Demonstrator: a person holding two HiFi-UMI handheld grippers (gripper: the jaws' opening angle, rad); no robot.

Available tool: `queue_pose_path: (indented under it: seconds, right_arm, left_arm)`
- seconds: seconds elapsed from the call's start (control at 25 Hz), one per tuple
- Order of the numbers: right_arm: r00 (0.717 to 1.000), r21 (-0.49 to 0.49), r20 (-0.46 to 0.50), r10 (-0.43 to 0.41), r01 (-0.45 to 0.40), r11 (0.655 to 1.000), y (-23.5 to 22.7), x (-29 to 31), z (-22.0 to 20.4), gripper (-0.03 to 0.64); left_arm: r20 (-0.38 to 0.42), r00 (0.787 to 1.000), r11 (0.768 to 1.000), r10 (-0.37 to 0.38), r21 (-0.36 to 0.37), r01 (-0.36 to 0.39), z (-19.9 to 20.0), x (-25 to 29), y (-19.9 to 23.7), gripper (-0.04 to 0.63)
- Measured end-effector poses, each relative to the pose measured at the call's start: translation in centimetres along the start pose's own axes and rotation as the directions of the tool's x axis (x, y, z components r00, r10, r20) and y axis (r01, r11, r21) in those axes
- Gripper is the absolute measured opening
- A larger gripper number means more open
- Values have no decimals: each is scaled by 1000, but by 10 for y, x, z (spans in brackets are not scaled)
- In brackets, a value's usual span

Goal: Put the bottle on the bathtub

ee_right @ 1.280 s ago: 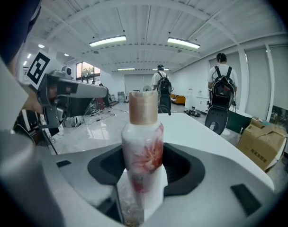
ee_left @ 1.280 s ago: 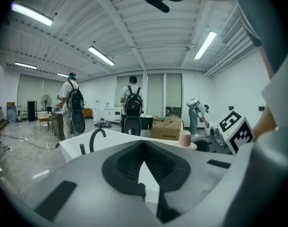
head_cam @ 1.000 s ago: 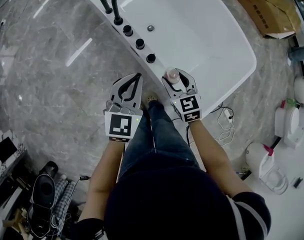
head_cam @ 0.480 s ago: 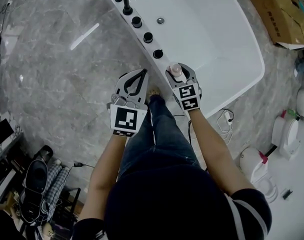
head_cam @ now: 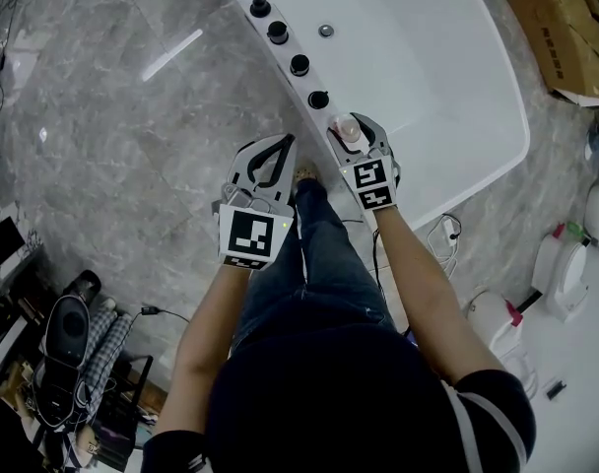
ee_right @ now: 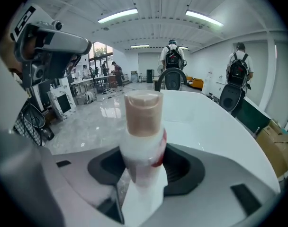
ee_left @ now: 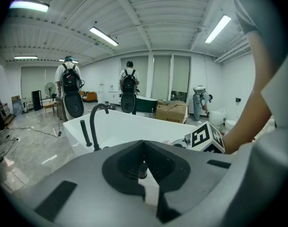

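A white bottle (ee_right: 143, 148) with a tan cap (head_cam: 346, 129) stands upright between the jaws of my right gripper (head_cam: 351, 133), which is shut on it. The bottle is over the near rim of the white bathtub (head_cam: 447, 87), just this side of the black tap knobs (head_cam: 318, 100). Whether its base touches the rim is hidden. My left gripper (head_cam: 280, 143) is shut with nothing in it, held over the grey floor beside the tub. In the left gripper view its jaws meet in front of the tub (ee_left: 120, 126) and the black faucet (ee_left: 95, 122).
Grey marble floor (head_cam: 112, 146) lies left of the tub. A cardboard box (head_cam: 565, 37) sits at the far right, white toilets (head_cam: 565, 254) below it. Cables (head_cam: 442, 230) run by the tub's end. People with backpacks (ee_left: 129, 86) stand far off. Equipment (head_cam: 68, 343) lies at lower left.
Both grippers and the bottle have crept slightly forward along the tub rim toward the tap knobs; the head camera shifted too. The hold on the bottle is unchanged.
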State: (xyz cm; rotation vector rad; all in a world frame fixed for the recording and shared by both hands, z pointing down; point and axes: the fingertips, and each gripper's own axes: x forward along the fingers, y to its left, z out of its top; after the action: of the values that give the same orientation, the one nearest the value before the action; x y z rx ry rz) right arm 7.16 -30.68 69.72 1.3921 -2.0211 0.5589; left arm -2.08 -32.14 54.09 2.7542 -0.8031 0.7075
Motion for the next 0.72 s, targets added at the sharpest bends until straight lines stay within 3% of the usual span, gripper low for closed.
queue_pose_path:
  seconds: [0.72]
  right_arm:
    - [1000,-9,-9,6,-6,1000,5,2,-21,238]
  left_arm:
    - [-26,1000,1000,2,-16,-2,-17,-10,-9,23]
